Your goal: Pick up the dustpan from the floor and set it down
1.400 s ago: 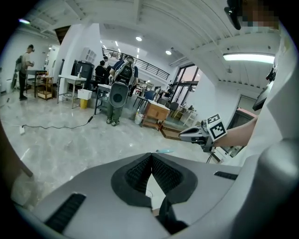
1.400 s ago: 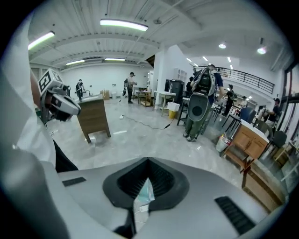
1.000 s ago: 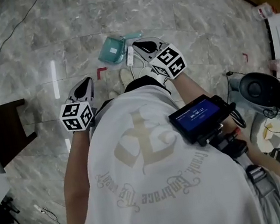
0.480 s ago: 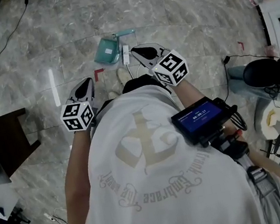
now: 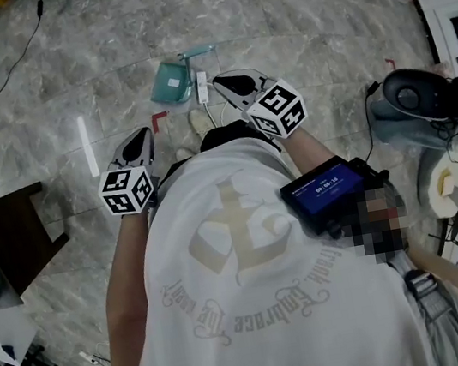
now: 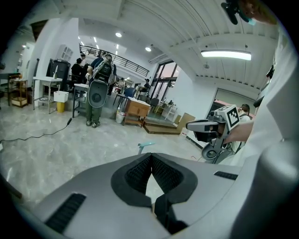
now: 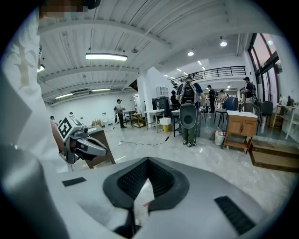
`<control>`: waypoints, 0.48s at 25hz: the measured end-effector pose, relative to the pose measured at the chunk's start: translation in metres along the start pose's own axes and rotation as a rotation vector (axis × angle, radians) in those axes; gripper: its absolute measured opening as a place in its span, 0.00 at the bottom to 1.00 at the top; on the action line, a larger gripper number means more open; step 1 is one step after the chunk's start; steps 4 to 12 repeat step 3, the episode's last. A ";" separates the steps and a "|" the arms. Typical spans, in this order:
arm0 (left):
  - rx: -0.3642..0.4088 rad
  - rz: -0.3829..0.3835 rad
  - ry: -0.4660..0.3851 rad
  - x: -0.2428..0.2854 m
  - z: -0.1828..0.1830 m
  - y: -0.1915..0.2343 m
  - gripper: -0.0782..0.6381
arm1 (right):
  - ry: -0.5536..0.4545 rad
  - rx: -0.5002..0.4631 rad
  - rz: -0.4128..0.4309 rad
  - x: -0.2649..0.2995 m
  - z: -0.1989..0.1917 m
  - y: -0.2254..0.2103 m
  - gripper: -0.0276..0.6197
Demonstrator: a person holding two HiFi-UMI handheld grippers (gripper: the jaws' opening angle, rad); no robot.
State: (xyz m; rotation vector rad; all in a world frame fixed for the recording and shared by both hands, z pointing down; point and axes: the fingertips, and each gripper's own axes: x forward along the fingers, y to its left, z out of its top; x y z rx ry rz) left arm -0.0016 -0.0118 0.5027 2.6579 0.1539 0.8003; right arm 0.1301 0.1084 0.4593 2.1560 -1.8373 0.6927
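Note:
A teal dustpan [image 5: 171, 80] lies on the marble floor ahead of the person, its handle [image 5: 197, 52] pointing right; its handle tip [image 6: 145, 145] shows above the left gripper's jaws. A white brush-like piece [image 5: 202, 88] lies beside it. My left gripper [image 5: 140, 138] is held level at chest height, shut and empty, short of the dustpan. My right gripper [image 5: 225, 80] is also shut and empty, its tip hanging above the floor just right of the dustpan. Both sets of jaws meet at their tips [image 6: 150, 156] [image 7: 147, 160].
A dark wooden stool [image 5: 11, 231] stands at the left. A cable [image 5: 7, 80] runs across the floor at the far left. Equipment and a grey round device [image 5: 413, 95] crowd the right side. Red tape marks [image 5: 162, 119] sit near the dustpan.
The view has shifted slightly, so the dustpan sits a bit higher in frame. Both grippers keep their places in front of the chest and stay shut.

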 end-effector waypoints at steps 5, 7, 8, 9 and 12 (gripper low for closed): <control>0.004 -0.008 0.002 0.004 0.001 -0.001 0.13 | 0.002 0.001 -0.003 0.000 -0.002 -0.002 0.07; 0.004 -0.008 0.002 0.004 0.001 -0.001 0.13 | 0.002 0.001 -0.003 0.000 -0.002 -0.002 0.07; 0.004 -0.008 0.002 0.004 0.001 -0.001 0.13 | 0.002 0.001 -0.003 0.000 -0.002 -0.002 0.07; 0.004 -0.008 0.002 0.004 0.001 -0.001 0.13 | 0.002 0.001 -0.003 0.000 -0.002 -0.002 0.07; 0.004 -0.008 0.002 0.004 0.001 -0.001 0.13 | 0.002 0.001 -0.003 0.000 -0.002 -0.002 0.07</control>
